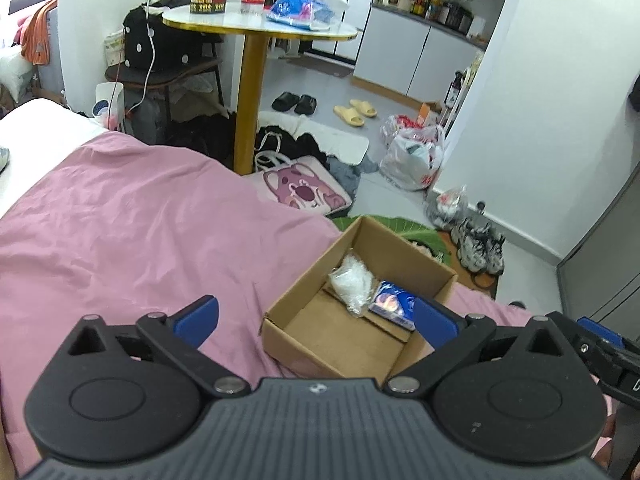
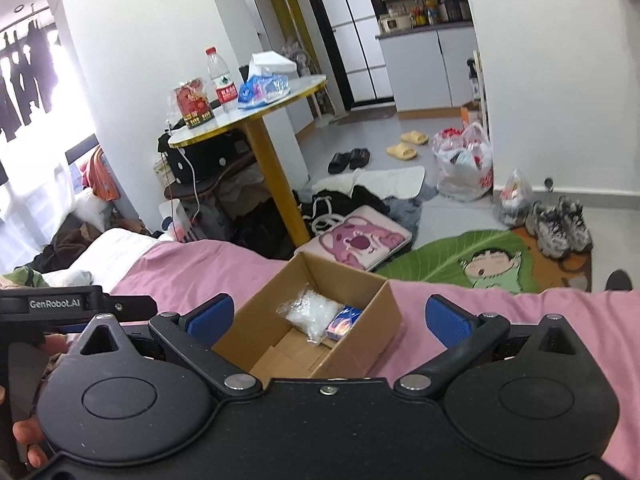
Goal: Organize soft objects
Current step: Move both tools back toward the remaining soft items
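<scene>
An open cardboard box [image 1: 308, 300] [image 2: 360, 320] rests on the pink bedsheet [image 1: 132, 224] [image 2: 520, 320] near the bed's edge. Inside lie a clear plastic bag of white stuff [image 1: 354, 282] [image 2: 310, 312] and a small blue packet [image 1: 394, 304] [image 2: 343, 322], side by side at the box's far end. My left gripper [image 1: 316, 320] is open and empty, its blue pads straddling the box's near left part. My right gripper [image 2: 332, 314] is also open and empty, hovering just before the box. The right gripper's side shows at the left wrist view's right edge.
Beyond the bed stands a round table [image 1: 256, 26] [image 2: 248, 120] on a yellow post with a bottle, bags and a tissue pack. The floor holds a pink bear cushion [image 1: 304, 188] [image 2: 360, 242], clothes, slippers, plastic bags, sneakers [image 2: 560, 226] and a green cartoon mat [image 2: 472, 260].
</scene>
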Demonstrator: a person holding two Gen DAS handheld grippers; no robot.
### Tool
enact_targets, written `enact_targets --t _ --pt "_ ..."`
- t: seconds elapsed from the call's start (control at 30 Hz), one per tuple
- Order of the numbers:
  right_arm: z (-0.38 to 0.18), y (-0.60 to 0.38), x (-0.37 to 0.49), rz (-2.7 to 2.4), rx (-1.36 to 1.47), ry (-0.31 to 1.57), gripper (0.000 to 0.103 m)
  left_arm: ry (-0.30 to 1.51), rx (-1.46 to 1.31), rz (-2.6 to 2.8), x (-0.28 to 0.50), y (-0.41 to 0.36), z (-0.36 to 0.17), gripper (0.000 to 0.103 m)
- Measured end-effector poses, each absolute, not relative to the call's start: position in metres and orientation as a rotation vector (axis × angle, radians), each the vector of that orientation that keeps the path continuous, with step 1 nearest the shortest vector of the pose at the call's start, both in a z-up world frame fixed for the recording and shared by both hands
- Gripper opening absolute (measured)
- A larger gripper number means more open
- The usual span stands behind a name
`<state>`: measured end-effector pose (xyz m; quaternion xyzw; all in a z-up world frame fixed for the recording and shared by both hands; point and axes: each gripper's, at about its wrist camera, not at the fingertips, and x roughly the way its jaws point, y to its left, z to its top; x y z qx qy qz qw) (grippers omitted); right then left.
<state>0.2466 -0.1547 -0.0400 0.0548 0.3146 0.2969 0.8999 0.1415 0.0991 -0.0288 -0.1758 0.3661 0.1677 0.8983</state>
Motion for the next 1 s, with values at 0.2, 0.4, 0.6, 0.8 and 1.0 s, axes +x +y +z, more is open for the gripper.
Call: enact_targets --t 0.2,0.4,0.6,0.8,1.0 --pt "-0.031 -0.172 0.236 0.654 0.127 0.639 0.103 0.709 -0.388 0.365 0.119 0.085 -0.019 0.103" --pt "-0.022 -0.188 0.225 0.7 0.158 0.645 0.103 0.684 -0.341 0.377 0.104 0.065 -0.01 0.103" --pt "-0.018 -0.204 0.22 0.693 0.139 0.661 0.103 0.693 -0.305 0.358 0.094 0.046 -0.008 0.103" --pt "-0.018 -0.231 0.214 0.7 0.14 0.682 0.103 0.709 -0.266 0.353 0.091 0.028 -0.008 0.103" --pt "-0.033 -0.257 0.201 0.659 0.147 0.715 0.103 0.735 -0.244 0.325 0.089 0.009 -0.01 0.103"
